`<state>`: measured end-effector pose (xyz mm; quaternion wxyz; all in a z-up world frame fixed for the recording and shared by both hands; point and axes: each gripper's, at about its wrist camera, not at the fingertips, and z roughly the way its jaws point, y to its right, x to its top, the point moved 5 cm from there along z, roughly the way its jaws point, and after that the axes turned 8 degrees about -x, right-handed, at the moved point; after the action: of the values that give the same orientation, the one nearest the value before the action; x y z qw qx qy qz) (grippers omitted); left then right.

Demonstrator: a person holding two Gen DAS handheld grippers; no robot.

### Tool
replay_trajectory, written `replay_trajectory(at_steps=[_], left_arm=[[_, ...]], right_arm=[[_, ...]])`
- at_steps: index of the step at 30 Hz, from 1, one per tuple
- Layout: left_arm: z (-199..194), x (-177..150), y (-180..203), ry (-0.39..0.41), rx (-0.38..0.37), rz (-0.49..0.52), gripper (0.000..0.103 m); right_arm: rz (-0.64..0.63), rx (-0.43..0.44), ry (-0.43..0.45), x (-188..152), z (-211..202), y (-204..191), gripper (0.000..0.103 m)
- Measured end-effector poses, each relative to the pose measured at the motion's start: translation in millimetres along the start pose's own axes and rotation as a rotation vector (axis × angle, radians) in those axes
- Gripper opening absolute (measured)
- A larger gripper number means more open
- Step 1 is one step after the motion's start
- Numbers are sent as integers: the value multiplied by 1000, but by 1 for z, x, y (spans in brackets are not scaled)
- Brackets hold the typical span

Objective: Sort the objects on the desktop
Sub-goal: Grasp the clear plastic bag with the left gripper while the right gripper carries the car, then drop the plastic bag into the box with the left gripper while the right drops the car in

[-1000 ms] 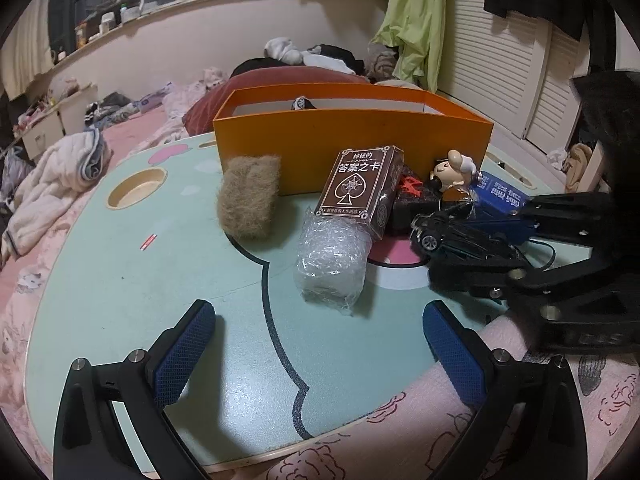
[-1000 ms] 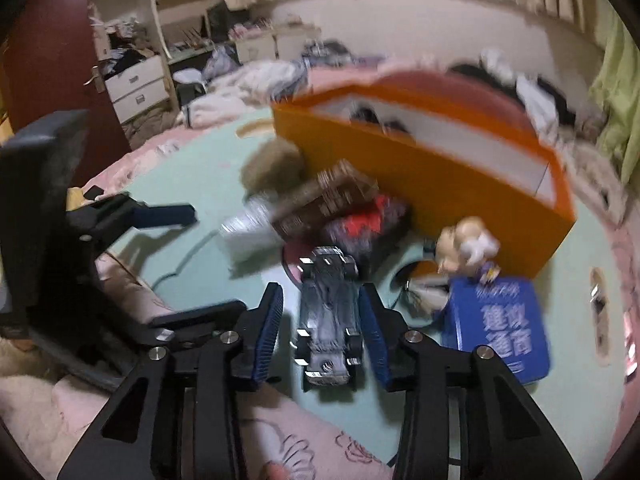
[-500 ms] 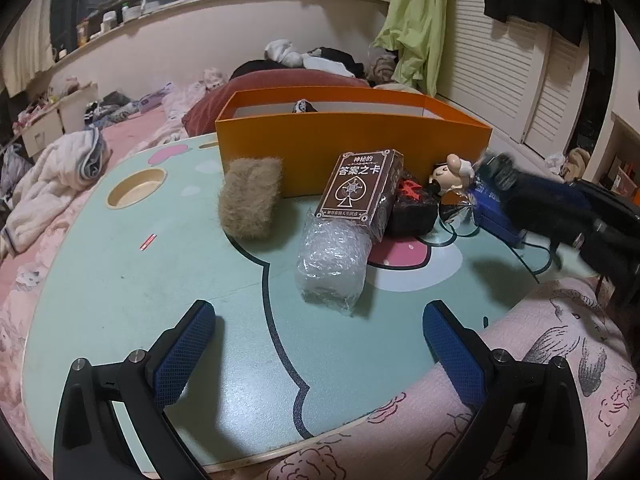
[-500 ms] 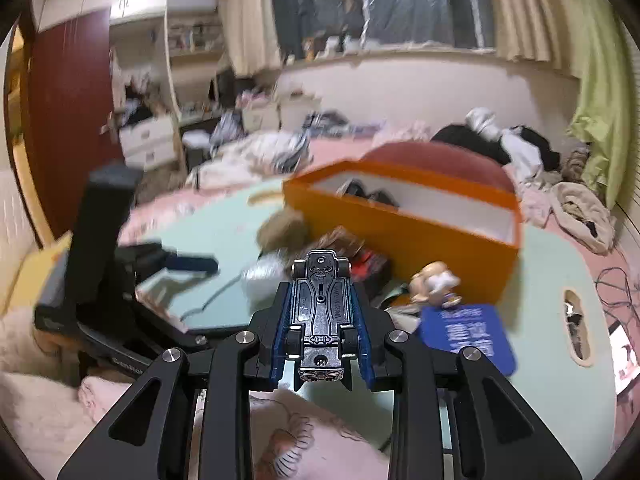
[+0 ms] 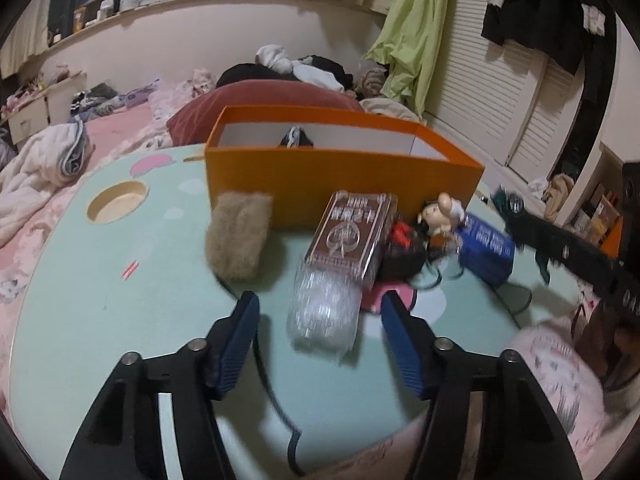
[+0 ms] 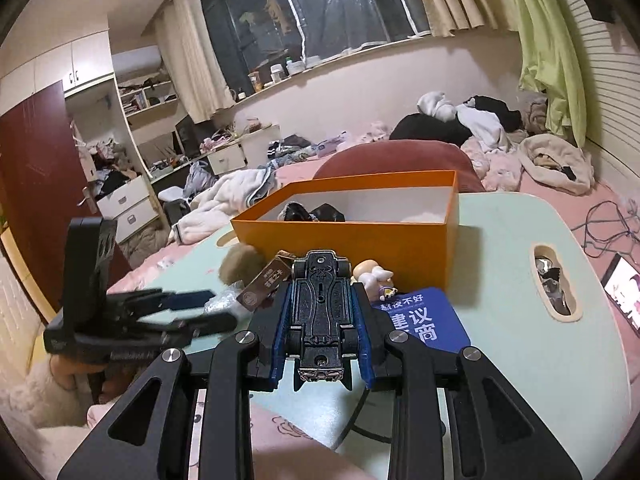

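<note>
Two grippers are working over a pale green tabletop (image 5: pixel 80 280) set on a bed. The right gripper (image 6: pixel 322 312) is holding a dark toy car (image 6: pixel 320 312) clear of the surface, underside facing up, with the jaws clamped on its flanks. The car is hanging in front of an orange box (image 6: pixel 360 240), whose open top is showing white inner walls and some dark items lying inside near the far left corner.

The left gripper (image 5: pixel 320 320) is hovering low over the near part of the tabletop. Its jaws have just been closing and are now standing apart, partway in, pressing on nothing. A crumpled clear plastic wrap (image 5: pixel 324 312) is lying on the tabletop in line between the blue pads (image 5: pixel 236 344), but they are not touching it.

Beyond the wrap, a brown card box (image 5: pixel 352 232) is leaning tilted against the pile, its lower edge touching the wrap. A tan fuzzy block (image 5: pixel 238 236) is sitting to the left, just in front of the orange box wall. To the right of the card box, a red and black object (image 5: pixel 400 248) is lying blurred, and I cannot tell what it is. A small figurine (image 5: pixel 444 212) is standing beside it, next to a blue packet (image 5: pixel 486 248) printed with white characters.

A round recess (image 5: pixel 118 202) is showing in the tabletop at far left.
</note>
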<state>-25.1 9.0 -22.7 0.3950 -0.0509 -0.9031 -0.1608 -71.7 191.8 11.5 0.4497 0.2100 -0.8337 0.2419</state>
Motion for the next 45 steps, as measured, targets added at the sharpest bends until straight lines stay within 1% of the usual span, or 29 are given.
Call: replay_trajectory(at_steps=[1,2,3,4,6,7,9,12,16,18,20,22,23,25,26,27,28,29,30,31,32,33,34,37,39,40,43,44,45], left_arm=[[4,2,0,-11,-4,2,49],[8,3,1,-34,-7,6,34],[13,1,3,-54,-4,10,32],[13,0,4,-52,1,14,32],[6,-2,8,-19,6,26,32],[-2,-3,11,13,5,32,31],[-13,-5,13,54,-2,43,31],[-28,5,18,118,-5,61,31],[-32,38,23,162,-40,65,31],[-29,59,23,179,-47,75,31],[-22,82,18,192,-39,74,31],[-11,105,9,191,-45,40,31],[-8,112,7,192,-48,27,31],[5,126,-2,190,-26,1,32],[13,129,-9,180,2,-19,42],[22,130,-15,157,27,-47,74],[34,128,-22,124,49,-86,90],[43,123,-27,102,44,-122,100],[49,120,-29,91,26,-140,100],[55,114,-30,78,12,-141,100],[53,112,-26,98,41,-93,100],[51,108,-22,109,51,-62,100],[50,105,-20,113,53,-51,100],[49,104,-18,106,73,-32,100],[41,105,-19,131,75,-44,100],[34,105,-20,161,63,-53,100],[8,103,-20,230,33,-71,100],[0,100,-19,235,28,-72,100],[-7,95,-17,234,25,-68,100]], right_arm=[[-3,-1,-1,1,0,0,30],[-3,-1,-1,0,0,0,30],[-2,-1,0,0,0,0,30],[-2,-2,1,0,0,0,30],[0,-5,7,1,-1,-1,30],[1,-6,9,1,-1,0,30],[3,-8,12,2,-1,0,30],[5,-17,7,3,0,2,30],[6,-26,-21,11,7,3,30],[22,-17,-25,27,13,5,30],[31,-31,-21,45,21,8,30],[23,-50,-3,63,31,12,30],[23,-60,0,72,38,14,30],[49,-78,-14,85,54,20,30],[68,-89,-30,88,62,24,30],[87,-95,-55,90,73,27,31],[101,-97,-89,89,84,30,34],[104,-107,-125,86,92,31,41],[101,-139,-181,80,104,34,45],[99,-169,-215,75,110,36,49],[68,-204,-202,73,109,35,52],[25,-254,-182,68,105,32,52],[7,-270,-168,66,102,30,52],[-2,-263,-166,64,94,29,53],[8,-255,-175,65,90,29,53],[19,-248,-163,67,87,30,53],[34,-229,-81,74,64,26,54],[30,-218,-59,74,53,22,54],[23,-209,-50,75,51,18,54]])
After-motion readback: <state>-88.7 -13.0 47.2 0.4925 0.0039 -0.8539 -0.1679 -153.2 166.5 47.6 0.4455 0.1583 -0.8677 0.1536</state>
